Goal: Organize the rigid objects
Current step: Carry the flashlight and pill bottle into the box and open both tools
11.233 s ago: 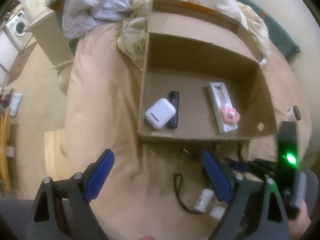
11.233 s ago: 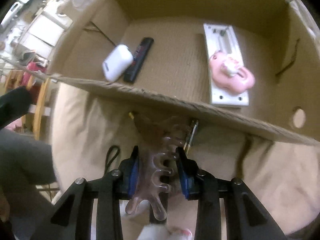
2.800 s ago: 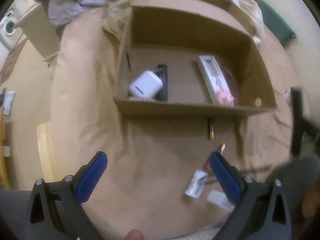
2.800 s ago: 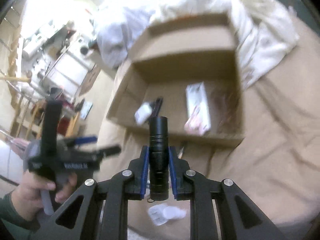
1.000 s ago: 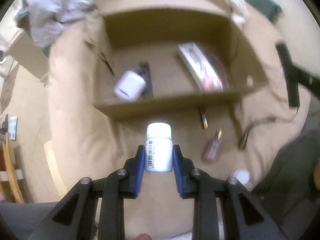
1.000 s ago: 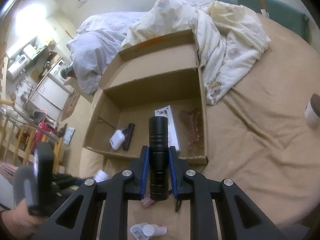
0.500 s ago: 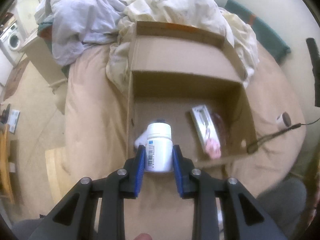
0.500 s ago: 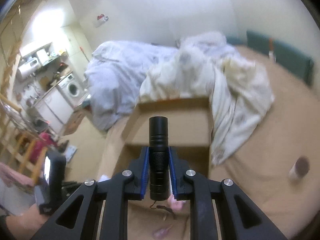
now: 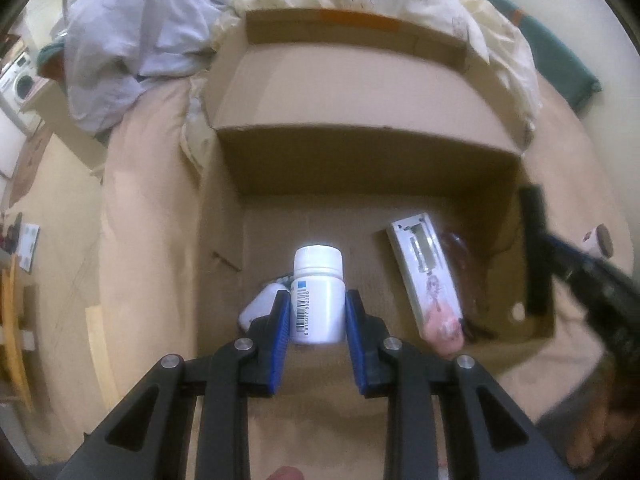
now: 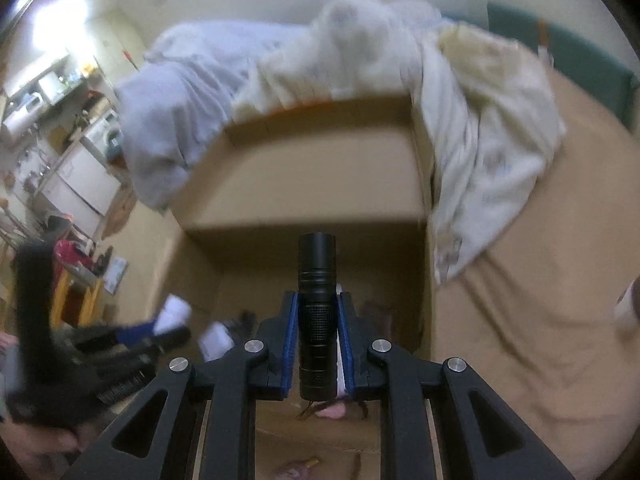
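1. While your left gripper (image 9: pixel 319 314) points down over the box (image 9: pixel 360 92), its blue pads are clamped on a white bottle (image 9: pixel 319 294), cap pointing away from you, barcode label facing the camera.
2. Your right gripper (image 10: pixel 317 334) is closed tight on a black flashlight (image 10: pixel 316 316), which stands lengthwise between the pads with its head past the fingertips, above the box (image 10: pixel 320 168).
3. Inside the box you have a white case (image 9: pixel 260 306) just left of and partly behind the bottle, and a white card (image 9: pixel 424 264) with a pink item (image 9: pixel 442 326) at its near end, to the right.
4. Something brownish and translucent lies beside the card against the right wall; it is too blurred to name.
5. The box sits on a bed (image 9: pixel 148 220) with tan sheets, rumpled bedding (image 9: pixel 132 32) heaped behind it.
6. From the right wrist view, your left gripper (image 10: pixel 132 344) shows as a blur at the lower left.
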The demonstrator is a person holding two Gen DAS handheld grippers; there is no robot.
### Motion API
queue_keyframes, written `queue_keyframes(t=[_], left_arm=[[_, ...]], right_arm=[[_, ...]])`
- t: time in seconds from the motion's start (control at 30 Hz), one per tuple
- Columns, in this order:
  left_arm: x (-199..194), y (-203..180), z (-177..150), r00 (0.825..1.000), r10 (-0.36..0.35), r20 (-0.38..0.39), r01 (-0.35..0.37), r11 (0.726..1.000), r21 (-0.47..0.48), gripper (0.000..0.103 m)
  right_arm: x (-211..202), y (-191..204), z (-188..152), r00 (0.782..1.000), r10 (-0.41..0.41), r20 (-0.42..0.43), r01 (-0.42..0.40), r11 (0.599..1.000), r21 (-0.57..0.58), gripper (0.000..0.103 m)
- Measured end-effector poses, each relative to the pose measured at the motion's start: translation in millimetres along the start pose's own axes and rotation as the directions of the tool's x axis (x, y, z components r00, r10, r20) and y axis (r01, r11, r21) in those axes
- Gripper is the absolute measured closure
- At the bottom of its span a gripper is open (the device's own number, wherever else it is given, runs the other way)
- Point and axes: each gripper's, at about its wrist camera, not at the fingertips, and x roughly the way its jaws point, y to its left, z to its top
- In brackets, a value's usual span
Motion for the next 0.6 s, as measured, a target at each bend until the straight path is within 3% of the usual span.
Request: queue_keyframes(t=[0.17, 0.27, 0.4, 0.6], left_arm=[[27.5, -12.8, -13.7, 0.999, 0.047, -0.006, -0.046, 0.996, 0.077, 0.079], [38.5, -24.3, -17.7, 0.999, 0.037, -0.037, -0.032, 0.993, 0.117, 0.079], [47.3, -29.9, -18.5, 0.998, 0.02, -0.061, -0.013, 0.993, 0.117, 0.079], [56.5, -29.2, -19.2, 0.995, 0.025, -0.091, -0.015, 0.993, 0.113, 0.079]], right_arm=[[34.4, -10.4, -27.6, 0.995, -0.023, -0.102, 0.024, 1.0, 0.005, 0.082], [37.5, -7.0, -31.8, 0.993, -0.031, -0.115, 0.027, 0.999, -0.033, 0.083], [50.9, -9.3, -30.5, 0.989, -0.013, -0.149, 0.012, 1.0, -0.009, 0.082], [78.5, -7.3, -31.4, 0.976, -0.067, -0.207, 0.06, 0.997, -0.041, 0.082]])
